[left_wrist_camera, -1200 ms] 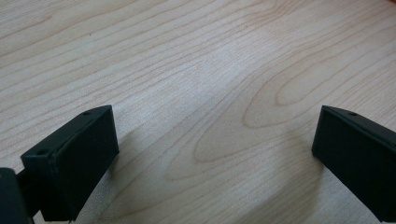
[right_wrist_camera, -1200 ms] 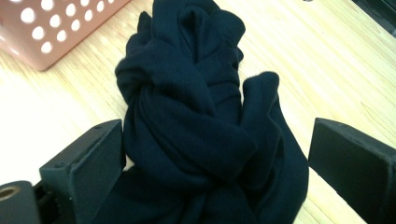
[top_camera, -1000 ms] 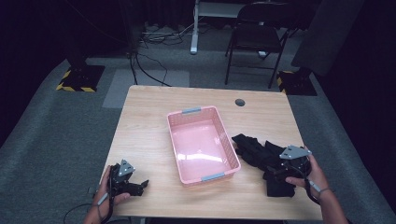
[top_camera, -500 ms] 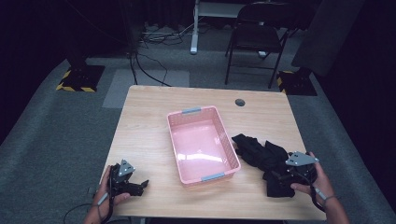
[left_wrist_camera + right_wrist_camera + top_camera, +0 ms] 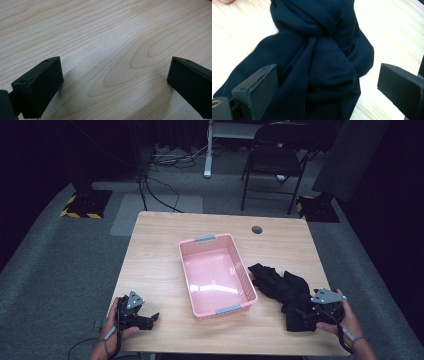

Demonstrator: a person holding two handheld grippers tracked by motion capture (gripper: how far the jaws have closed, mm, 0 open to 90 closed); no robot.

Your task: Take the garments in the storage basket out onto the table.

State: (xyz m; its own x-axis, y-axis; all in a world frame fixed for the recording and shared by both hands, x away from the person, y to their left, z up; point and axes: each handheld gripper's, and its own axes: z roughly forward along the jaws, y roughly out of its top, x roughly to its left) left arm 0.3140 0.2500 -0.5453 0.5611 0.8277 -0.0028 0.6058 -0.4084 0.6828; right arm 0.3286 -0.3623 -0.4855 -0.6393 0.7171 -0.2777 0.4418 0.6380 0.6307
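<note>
The right gripper (image 5: 309, 316) sat at the lower right of the high view, held in the right hand (image 5: 345, 320), with its tips over the near end of the cloth (image 5: 282, 290). In the right gripper view its jaws stood spread wide, one at the lower left and one at the lower right of the frame, and the cloth (image 5: 317, 62) lay bunched between them (a dark, twisted heap with deep folds). Neither pad pressed on the fabric there, though the left one sat just beside it.

The cloth lay on the table (image 5: 160, 250) in the right part of the high view, its upper end just beside the basket (image 5: 192, 280). The pink basket stood at the middle of the table.

The left gripper (image 5: 146, 319) rested at the lower left of the high view, in the left hand (image 5: 112, 332). Its jaws were spread too, with bare table (image 5: 107, 45) between them in the left gripper view.
</note>
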